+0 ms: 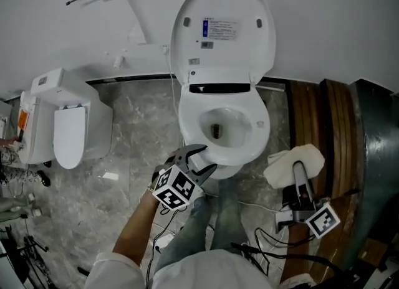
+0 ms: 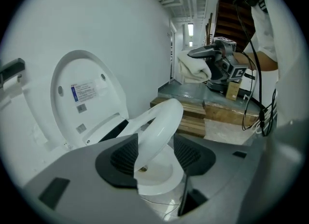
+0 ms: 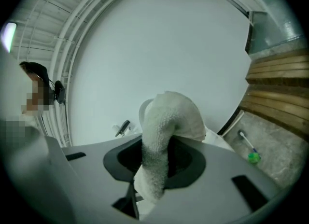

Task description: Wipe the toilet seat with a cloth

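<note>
Where the white terry cloth (image 3: 166, 117) bulges out of the right tongs (image 3: 155, 162), it blocks most of the toilet behind it in the right gripper view. In the head view it covers those tongs' tips. The head view also loses the front of the toilet seat (image 2: 161, 121) under the left tongs (image 1: 201, 160).

Seen from the left gripper view, the seat stands tilted. Its front edge is raised clear of the bowl (image 1: 252, 139), and its hinge end sits low by the upright lid (image 1: 222, 29). That front edge runs between the left tongs' two ribbed pads, which stand fairly wide and grip it from both sides.

The right tongs are pinched on a fold of the cloth. They are well apart from the seat, to the right of the bowl and beside the wooden planks (image 1: 312, 126).
</note>
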`<move>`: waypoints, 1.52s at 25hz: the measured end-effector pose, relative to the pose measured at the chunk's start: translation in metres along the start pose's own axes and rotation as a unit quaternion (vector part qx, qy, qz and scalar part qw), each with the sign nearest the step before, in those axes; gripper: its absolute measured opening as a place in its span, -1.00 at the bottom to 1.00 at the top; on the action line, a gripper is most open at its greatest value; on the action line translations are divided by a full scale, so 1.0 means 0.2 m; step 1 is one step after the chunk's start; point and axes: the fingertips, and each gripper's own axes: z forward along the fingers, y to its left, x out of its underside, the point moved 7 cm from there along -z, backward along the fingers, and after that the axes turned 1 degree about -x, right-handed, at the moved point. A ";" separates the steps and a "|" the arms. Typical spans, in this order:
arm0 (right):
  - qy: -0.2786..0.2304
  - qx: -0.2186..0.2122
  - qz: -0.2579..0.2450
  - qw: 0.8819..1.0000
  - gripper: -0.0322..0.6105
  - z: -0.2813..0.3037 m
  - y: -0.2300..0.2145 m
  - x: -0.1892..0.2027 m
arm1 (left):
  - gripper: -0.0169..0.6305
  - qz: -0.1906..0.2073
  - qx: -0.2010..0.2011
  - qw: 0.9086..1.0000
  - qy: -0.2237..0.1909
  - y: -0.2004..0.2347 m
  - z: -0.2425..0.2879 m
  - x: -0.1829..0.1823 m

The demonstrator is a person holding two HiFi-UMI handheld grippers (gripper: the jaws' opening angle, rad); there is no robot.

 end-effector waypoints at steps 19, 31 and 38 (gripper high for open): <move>0.073 0.083 0.036 0.993 -0.58 -0.06 -0.56 0.65 | -0.30 -0.151 0.030 0.987 0.038 -0.34 0.37 0.81; 0.143 0.094 0.010 0.985 -0.58 0.09 -0.84 0.88 | -0.57 -0.233 0.014 0.969 0.079 -0.30 0.62 1.18; 0.188 0.084 -0.003 0.978 -0.58 0.25 -0.92 0.93 | -0.81 -0.242 -0.020 0.961 0.131 -0.30 0.72 1.29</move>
